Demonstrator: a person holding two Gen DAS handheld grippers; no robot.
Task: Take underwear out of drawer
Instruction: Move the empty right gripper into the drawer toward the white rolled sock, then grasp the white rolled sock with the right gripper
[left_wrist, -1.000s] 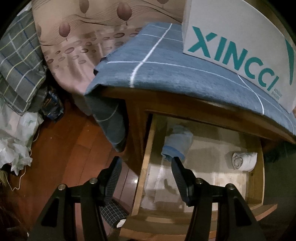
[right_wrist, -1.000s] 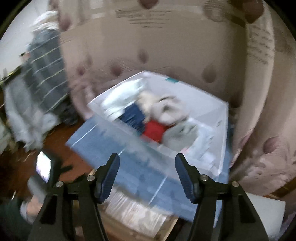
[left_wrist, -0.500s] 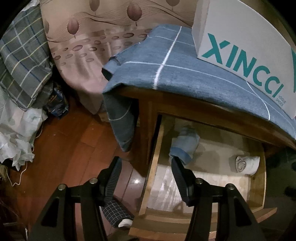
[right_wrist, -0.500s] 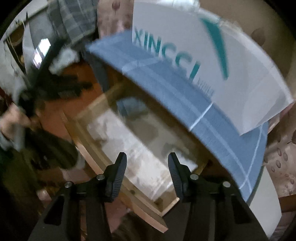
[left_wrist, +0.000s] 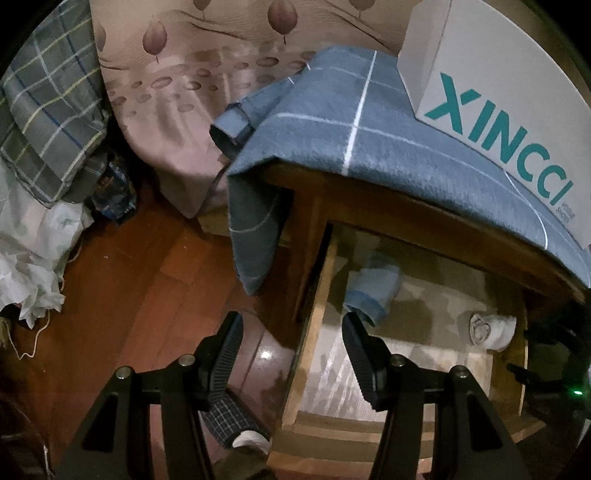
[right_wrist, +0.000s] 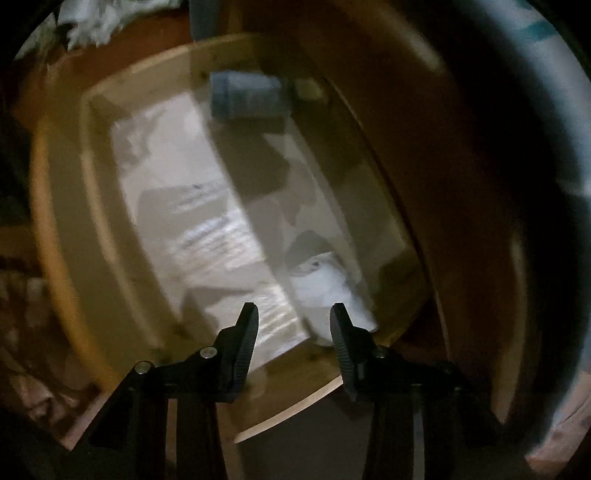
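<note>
Wooden and pulled fully out, the drawer (left_wrist: 312, 325) stands open under a tabletop covered by a blue checked cloth (left_wrist: 369, 147), so its whole floor is free to reach from above. Two rolled pieces of underwear lie on the pale paper lining: a blue roll (left_wrist: 373, 291) near the back left corner and a white roll (right_wrist: 325, 284) at the right side, well apart from each other.

We hold our right gripper (right_wrist: 293, 325) pointing steeply down into the drawer, just beside the white roll. Its fingers are closing, but nothing is between them yet; the roll lies a little past the right finger (right_wrist: 341, 332) (the picture is blurred, so we cannot tell if it touches).

Our left gripper (left_wrist: 291, 334) hangs above the drawer's left wall, about half open and holding nothing. We judge it is waiting there so it does not block the right one.
</note>
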